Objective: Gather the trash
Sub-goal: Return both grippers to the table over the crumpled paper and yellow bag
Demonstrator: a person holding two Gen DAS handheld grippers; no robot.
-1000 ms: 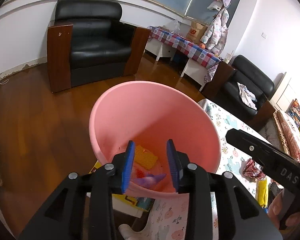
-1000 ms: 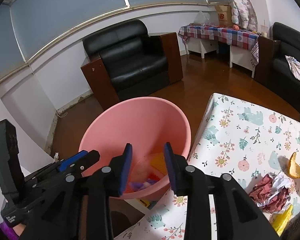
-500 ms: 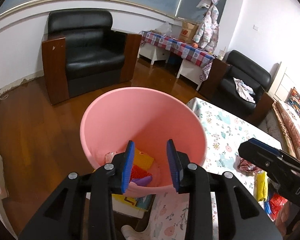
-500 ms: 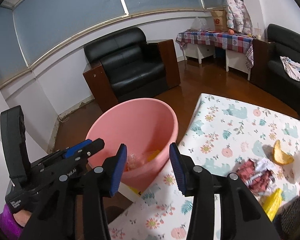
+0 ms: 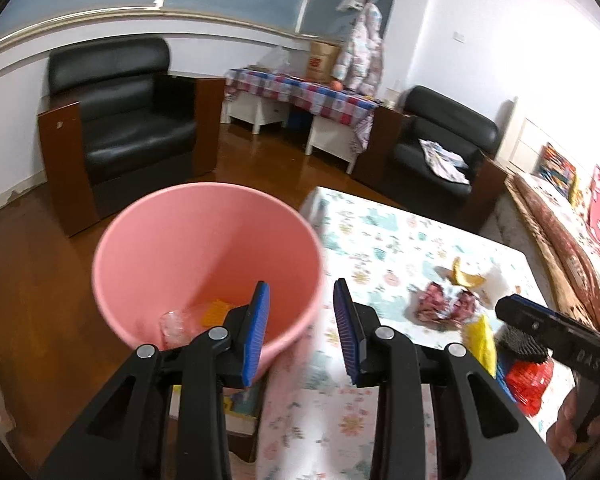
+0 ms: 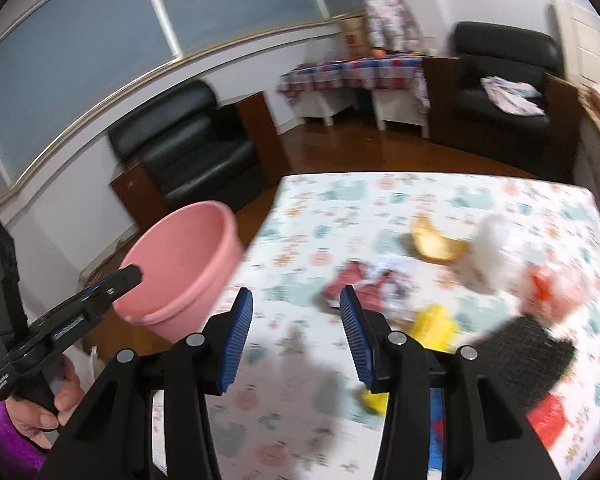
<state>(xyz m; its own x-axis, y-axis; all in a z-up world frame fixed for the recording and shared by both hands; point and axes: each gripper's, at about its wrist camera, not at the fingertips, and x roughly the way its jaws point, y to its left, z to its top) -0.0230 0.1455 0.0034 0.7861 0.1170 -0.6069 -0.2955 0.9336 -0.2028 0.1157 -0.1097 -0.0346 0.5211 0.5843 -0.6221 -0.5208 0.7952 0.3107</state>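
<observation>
Right wrist view: right gripper (image 6: 296, 338) empty, jaws parted over floral tablecloth (image 6: 440, 196); ahead, crumpled wrapper (image 6: 364, 284), orange peel (image 6: 436, 242), yellow packet (image 6: 436, 326), black scrubber (image 6: 528, 350). Left gripper (image 5: 302, 332) half-open, empty, above pink bucket (image 5: 148, 256) rim; orange scrap (image 5: 216, 312) and clear plastic (image 5: 172, 322) inside

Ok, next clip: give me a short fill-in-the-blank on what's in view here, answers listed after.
1. The bucket beside the table is ____ in colour.
2. Between the pads of the left gripper there is ____.
3. The crumpled red-and-white wrapper lies on the ____.
4. The two armchairs in the room are ____ in colour.

Missing words: pink; nothing; table; black
</observation>
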